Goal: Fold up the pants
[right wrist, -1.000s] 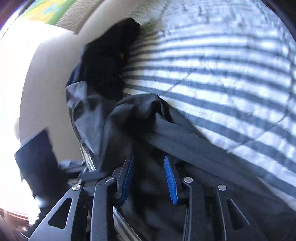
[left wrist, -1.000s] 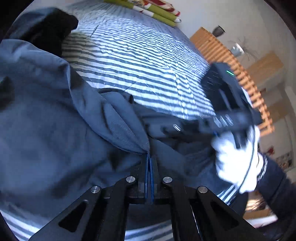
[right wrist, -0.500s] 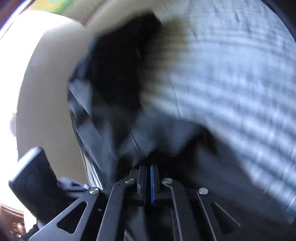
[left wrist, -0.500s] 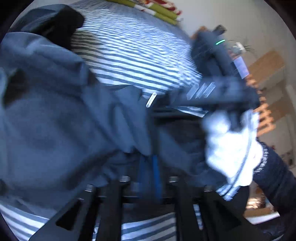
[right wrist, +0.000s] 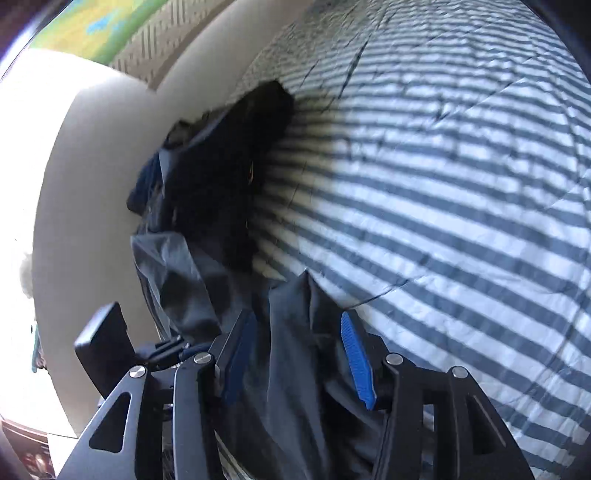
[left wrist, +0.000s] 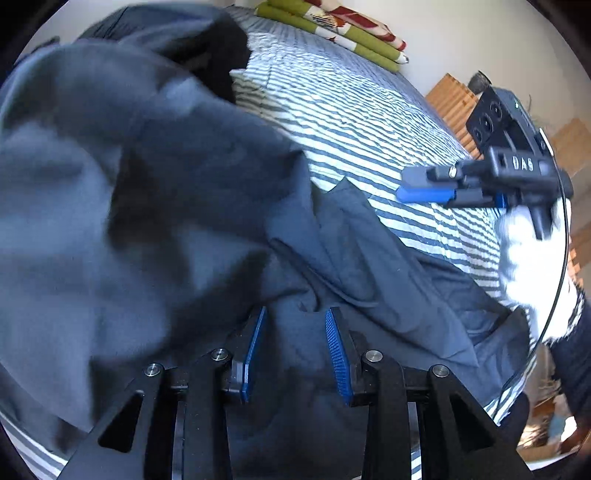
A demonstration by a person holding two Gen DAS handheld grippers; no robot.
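The dark blue-grey pants (left wrist: 155,206) lie crumpled on the striped bed, heaped high at the left and spreading flat toward the right. My left gripper (left wrist: 295,350) is open just above the cloth, with a fold of fabric between its blue pads and nothing pinched. In the left wrist view my right gripper (left wrist: 424,183) hovers over the bed to the right, held by a white-gloved hand (left wrist: 524,258). In its own view the right gripper (right wrist: 299,354) is open, and an edge of the pants (right wrist: 291,332) runs loosely between its fingers.
The bed cover (right wrist: 443,221) has blue and white stripes. A black garment (right wrist: 229,166) lies beyond the pants near a pale wall (right wrist: 92,184). A folded green and red blanket (left wrist: 332,33) sits at the far end, and a wooden slatted frame (left wrist: 450,96) stands beyond the bed.
The left gripper, shut on the pants before, has opened and let go. The right gripper shut half a second ago and is open again, now further right of the left one.
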